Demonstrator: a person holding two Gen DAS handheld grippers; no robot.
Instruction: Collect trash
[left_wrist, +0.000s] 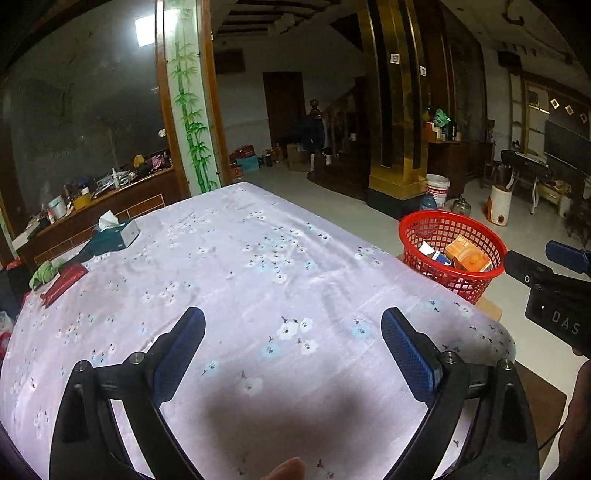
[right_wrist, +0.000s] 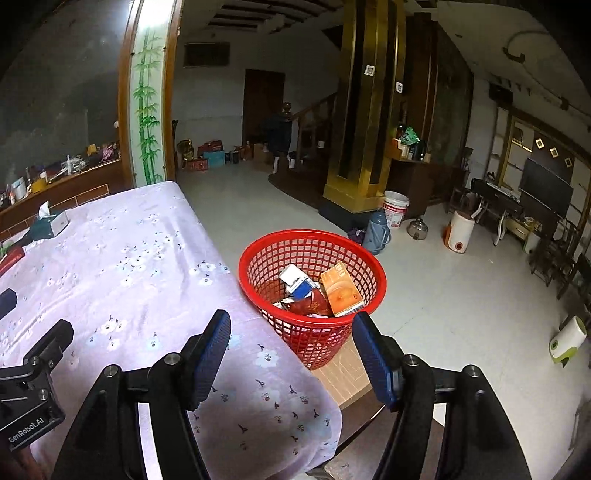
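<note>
Both grippers hover empty over the table's near end, so the next move depends on where any remaining trash lies. Left to right in the left wrist view: the left gripper (left_wrist: 291, 350) has its blue pads spread wide, with only the flowered tablecloth (left_wrist: 258, 258) showing between them and nothing touching either pad. What is left on the cloth sits far off to its upper left: a green crumpled piece (left_wrist: 43, 274) at the table edge, a flat red packet (left_wrist: 64, 285) just beside it with its long axis running diagonally away from the gripper, and further back a teal tissue box (left_wrist: 114, 236), which looks like a thing in use, not rubbish. The left hand is clearly the nearer one to that cluster.

To the right, off the table's corner, the red basket (left_wrist: 480, 236) stands on a lower wooden surface and already holds cartons, an orange box (right_wrist: 341, 290) leaning against its wall. The right gripper (right_wrist: 291, 362) straddles the corner of the table, pads parted and released, with the basket just ahead between them but not touching
</note>
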